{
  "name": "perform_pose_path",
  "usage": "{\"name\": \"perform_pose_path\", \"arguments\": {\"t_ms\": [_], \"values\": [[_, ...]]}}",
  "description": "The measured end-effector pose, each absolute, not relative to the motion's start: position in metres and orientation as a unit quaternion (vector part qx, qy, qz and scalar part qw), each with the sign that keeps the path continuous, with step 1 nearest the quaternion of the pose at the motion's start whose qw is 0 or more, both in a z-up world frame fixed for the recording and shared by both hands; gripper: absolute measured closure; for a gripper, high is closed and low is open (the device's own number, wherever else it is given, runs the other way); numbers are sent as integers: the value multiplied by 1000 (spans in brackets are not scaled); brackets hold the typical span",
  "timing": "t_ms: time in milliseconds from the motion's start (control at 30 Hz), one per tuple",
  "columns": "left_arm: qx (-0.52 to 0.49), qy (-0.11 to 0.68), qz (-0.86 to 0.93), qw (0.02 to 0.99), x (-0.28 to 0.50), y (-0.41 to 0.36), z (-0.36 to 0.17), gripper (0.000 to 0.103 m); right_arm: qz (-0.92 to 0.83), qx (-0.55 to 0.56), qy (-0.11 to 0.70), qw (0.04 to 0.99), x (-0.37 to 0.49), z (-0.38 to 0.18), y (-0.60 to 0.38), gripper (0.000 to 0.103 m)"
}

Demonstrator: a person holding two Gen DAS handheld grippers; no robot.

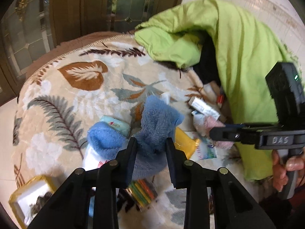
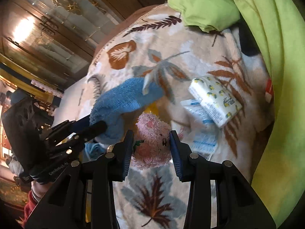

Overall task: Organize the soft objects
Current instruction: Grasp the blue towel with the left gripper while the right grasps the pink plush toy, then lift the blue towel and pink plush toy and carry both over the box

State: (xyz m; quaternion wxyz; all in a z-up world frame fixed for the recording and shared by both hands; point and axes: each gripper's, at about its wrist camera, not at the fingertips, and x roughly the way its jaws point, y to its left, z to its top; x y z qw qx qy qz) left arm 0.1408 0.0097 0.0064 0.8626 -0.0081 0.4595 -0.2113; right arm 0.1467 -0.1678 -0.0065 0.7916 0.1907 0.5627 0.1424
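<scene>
Left fingers point(image 1: 151, 145) clamp blue towel point(image 1: 154, 122) | right fingers point(image 2: 151, 143) clamp pink towel point(image 2: 152, 143)

The letters "DAS" stand in pale print on the side of the right gripper point(image 1: 217, 133), seen from the left wrist camera. From the right wrist camera, small white letters run along the black body of the left gripper point(image 2: 99, 126), near the hand, but they are too blurry to read for sure. The tissue pack point(image 2: 215, 100) with little lemons has tiny print too small to read.
</scene>
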Motion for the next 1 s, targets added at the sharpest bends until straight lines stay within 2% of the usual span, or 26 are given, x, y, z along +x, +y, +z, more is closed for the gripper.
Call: {"name": "perform_pose_path", "arguments": {"t_ms": [167, 333, 400, 433, 667, 733, 767, 1000], "values": [[-19, 452, -194, 871, 124, 28, 23, 76, 163, 193, 558, 791, 135, 2, -150, 66], [40, 445, -196, 873, 117, 9, 14, 74, 164, 204, 549, 794, 125, 9, -152, 66], [76, 457, -207, 862, 121, -6, 2, 59, 161, 211, 549, 792, 124, 8, -157, 66], [97, 461, -207, 858, 124, -15, -6, 56, 160, 215, 551, 790, 122, 8, -160, 66], [190, 487, -202, 828, 146, -43, -50, 55, 151, 231, 563, 779, 122, -5, -177, 66], [179, 489, -204, 829, 146, -39, -50, 60, 149, 235, 564, 777, 123, -7, -180, 66], [172, 490, -203, 830, 146, -37, -48, 74, 148, 236, 564, 777, 123, -8, -182, 66], [84, 495, -191, 843, 141, -4, -27, 90, 159, 243, 561, 776, 123, -3, -173, 66]]}}
